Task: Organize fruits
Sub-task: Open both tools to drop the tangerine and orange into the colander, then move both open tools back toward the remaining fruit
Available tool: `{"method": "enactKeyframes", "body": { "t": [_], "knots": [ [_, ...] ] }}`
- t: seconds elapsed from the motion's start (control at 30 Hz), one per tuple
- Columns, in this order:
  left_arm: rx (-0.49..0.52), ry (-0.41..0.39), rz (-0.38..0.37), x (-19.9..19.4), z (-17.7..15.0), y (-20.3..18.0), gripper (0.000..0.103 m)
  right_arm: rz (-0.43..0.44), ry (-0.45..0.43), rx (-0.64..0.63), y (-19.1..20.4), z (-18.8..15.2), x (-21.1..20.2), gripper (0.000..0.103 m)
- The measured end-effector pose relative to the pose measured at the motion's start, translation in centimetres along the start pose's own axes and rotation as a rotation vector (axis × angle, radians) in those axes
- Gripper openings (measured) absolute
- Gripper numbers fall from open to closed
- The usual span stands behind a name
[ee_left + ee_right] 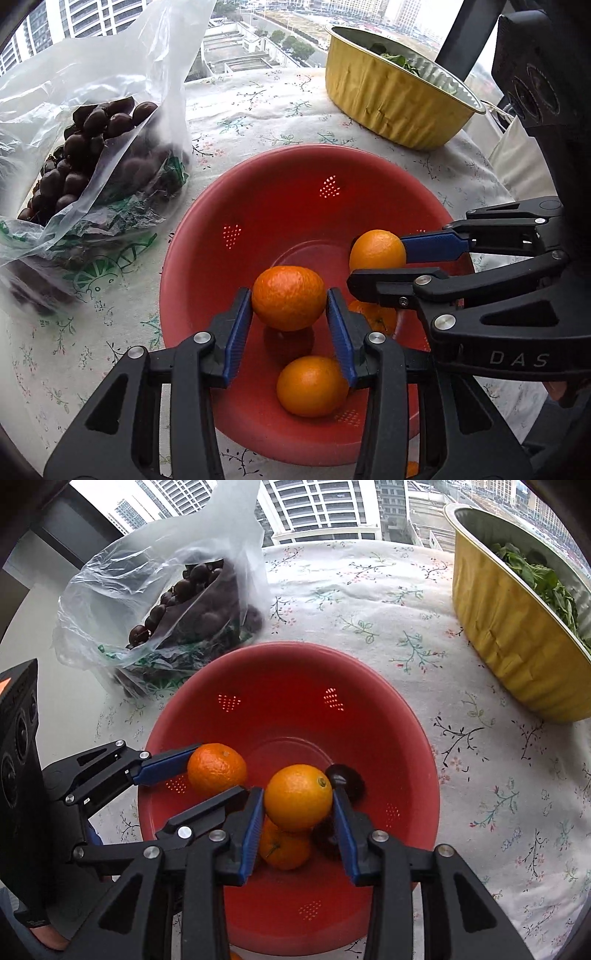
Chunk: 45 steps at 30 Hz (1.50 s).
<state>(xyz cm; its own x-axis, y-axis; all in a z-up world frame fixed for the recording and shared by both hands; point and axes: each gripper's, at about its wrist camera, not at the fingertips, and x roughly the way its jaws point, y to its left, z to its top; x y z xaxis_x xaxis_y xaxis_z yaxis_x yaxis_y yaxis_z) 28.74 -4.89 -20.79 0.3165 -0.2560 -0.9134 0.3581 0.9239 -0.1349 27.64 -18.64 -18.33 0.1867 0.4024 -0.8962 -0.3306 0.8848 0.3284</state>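
A red colander bowl [280, 192] [295, 672] stands on the flowered tablecloth. My left gripper [289, 293] [221, 769] is shut on an orange [288, 306] [216, 775] that hangs over the bowl's inside. Beside it, my right gripper [297, 794] [376, 258] is shut on a second orange [295, 805] [375, 247], also above the bowl. Two more oranges lie in the bowl: one [312, 386] near the front, another [375, 319] [284, 847] partly hidden under the fingers. A dark round fruit [351, 781] rests on the bowl's floor.
A clear plastic bag of dark fruit [92, 147] [184, 602] lies left of the bowl, almost touching its rim. A gold foil pan with green leaves [391, 99] [517, 627] stands at the back right. The table's edge and a window lie just behind.
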Motion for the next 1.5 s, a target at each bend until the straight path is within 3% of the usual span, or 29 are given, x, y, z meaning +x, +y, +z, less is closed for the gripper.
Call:
{"method": "enactKeyframes", "body": {
  "t": [0.17, 0.23, 0.37, 0.53, 0.6, 0.77, 0.93, 1.2, 1.33, 1.5],
  "knots": [
    [0.010, 0.000, 0.006, 0.0, -0.3, -0.3, 0.051, -0.013, 0.017, 0.008, -0.1, -0.4, 0.4, 0.040],
    [0.007, -0.008, 0.012, -0.3, -0.3, -0.3, 0.056, -0.016, 0.007, 0.012, 0.0, -0.4, 0.3, 0.049],
    [0.003, -0.021, 0.015, -1.3, -0.5, -0.1, 0.057, -0.017, -0.012, 0.017, 0.1, -0.3, -0.3, 0.054],
    [-0.011, -0.059, 0.022, -3.5, -0.7, 0.0, 0.074, -0.012, -0.037, 0.043, 0.1, -0.3, -1.7, 0.067],
    [-0.012, -0.077, 0.044, -4.7, -1.1, 0.0, 0.092, -0.009, -0.056, 0.059, 0.0, -0.6, -2.7, 0.072],
    [-0.040, -0.115, 0.054, -8.0, -3.5, 0.5, 0.102, 0.020, -0.129, 0.118, -0.2, -2.8, -5.9, 0.081],
    [-0.024, -0.109, 0.045, -9.8, -8.4, 0.1, 0.102, 0.035, -0.145, 0.132, 0.1, -7.8, -8.6, 0.082],
    [0.082, 0.036, 0.003, -8.2, -17.6, -2.6, 0.102, 0.034, -0.043, 0.170, 1.4, -17.9, -8.2, 0.082],
    [0.160, 0.084, -0.007, -7.7, -20.2, -3.8, 0.102, 0.034, 0.014, 0.160, 2.8, -21.5, -6.6, 0.078],
    [0.243, 0.107, -0.024, -7.2, -21.2, -5.0, 0.102, 0.058, 0.042, 0.151, 4.5, -23.7, -5.3, 0.072]
  ]
}}
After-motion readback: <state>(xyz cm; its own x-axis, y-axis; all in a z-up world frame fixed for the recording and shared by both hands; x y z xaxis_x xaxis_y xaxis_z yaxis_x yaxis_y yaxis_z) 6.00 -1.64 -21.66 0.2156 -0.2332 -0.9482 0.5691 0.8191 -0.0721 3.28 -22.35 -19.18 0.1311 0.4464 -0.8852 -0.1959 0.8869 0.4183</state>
